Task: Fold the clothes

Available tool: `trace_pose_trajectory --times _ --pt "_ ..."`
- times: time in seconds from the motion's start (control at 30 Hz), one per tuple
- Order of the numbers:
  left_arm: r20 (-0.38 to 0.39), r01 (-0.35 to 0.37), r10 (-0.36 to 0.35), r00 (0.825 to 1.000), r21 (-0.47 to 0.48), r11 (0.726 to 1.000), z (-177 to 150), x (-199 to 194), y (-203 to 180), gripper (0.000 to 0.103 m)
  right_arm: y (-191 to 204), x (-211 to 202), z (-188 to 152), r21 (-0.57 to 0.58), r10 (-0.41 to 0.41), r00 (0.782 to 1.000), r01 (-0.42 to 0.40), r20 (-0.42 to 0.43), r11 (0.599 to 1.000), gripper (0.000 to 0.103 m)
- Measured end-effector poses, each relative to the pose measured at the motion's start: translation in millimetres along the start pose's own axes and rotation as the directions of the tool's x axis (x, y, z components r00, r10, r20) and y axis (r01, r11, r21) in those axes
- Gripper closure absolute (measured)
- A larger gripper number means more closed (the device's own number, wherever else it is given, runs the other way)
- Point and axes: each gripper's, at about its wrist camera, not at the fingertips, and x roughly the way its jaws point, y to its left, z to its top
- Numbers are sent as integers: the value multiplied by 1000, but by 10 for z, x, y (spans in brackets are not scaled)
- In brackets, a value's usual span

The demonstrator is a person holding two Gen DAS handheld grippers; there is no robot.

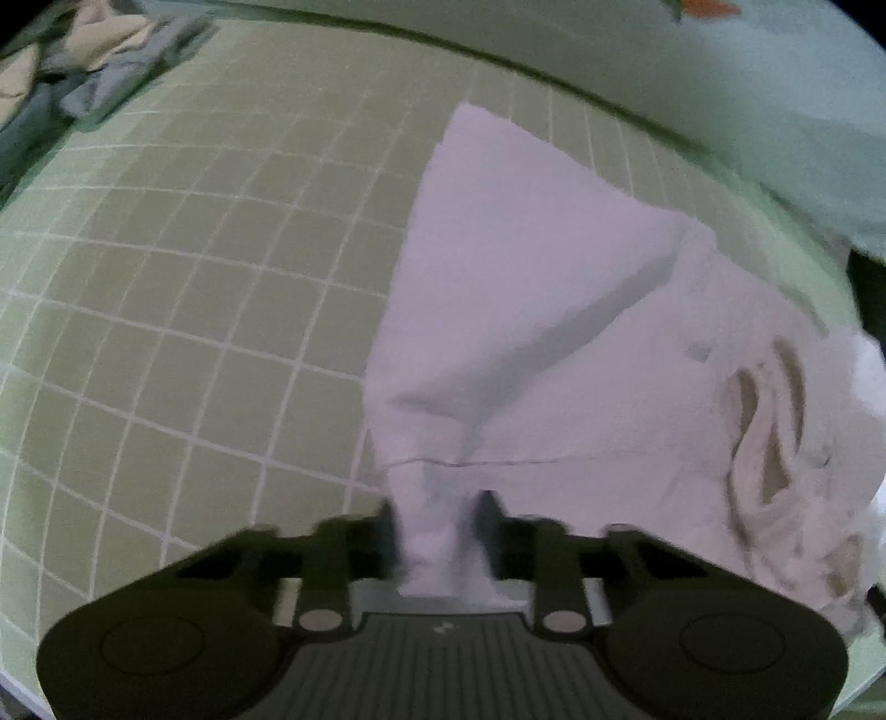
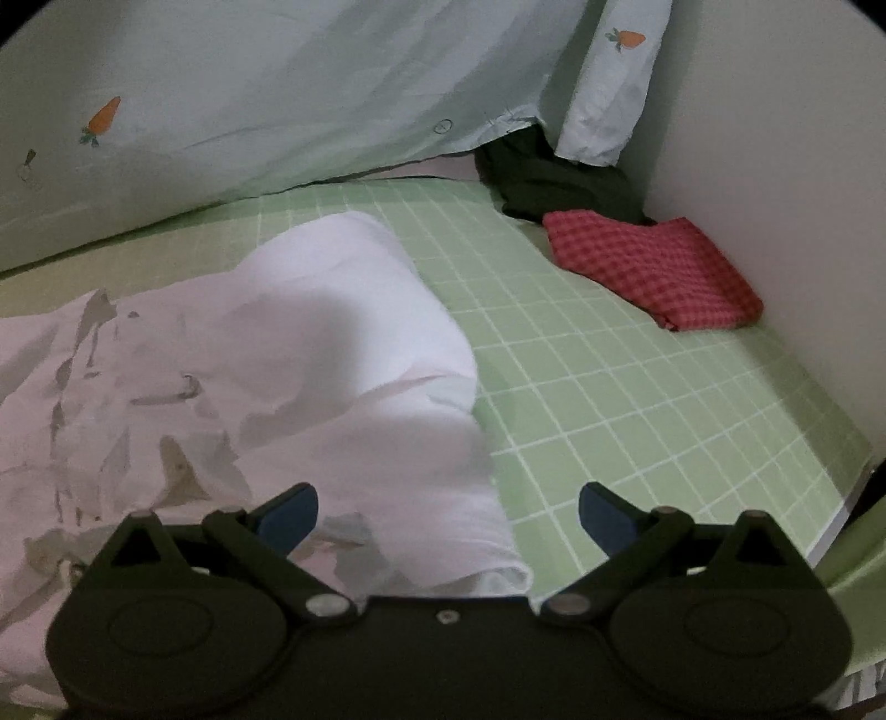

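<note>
Left jaws pinching soft white garment [image 1: 526, 310], right jaws spread wide, seemingly empty, checked green sheet [image 2: 637, 387].

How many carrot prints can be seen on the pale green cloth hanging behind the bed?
3 show. Right wrist view: one carrot at the left of the hanging cloth, one at the upper right. Left wrist view: an orange one, cut off at the top edge. Folds may hide more.
</note>
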Motion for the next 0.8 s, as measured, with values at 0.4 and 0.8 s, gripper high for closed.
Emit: trace_pose_trajectory --times 0.4,0.8 --pt "132 299 -337 932 245 922 -42 -694 -1652 93 -679 282 146 67 38 999 -38 -3 997 1" --pt "-37 383 -381 924 122 916 -470 160 -2490 44 -1337 469 219 24 49 999 -49 -5 998 1"
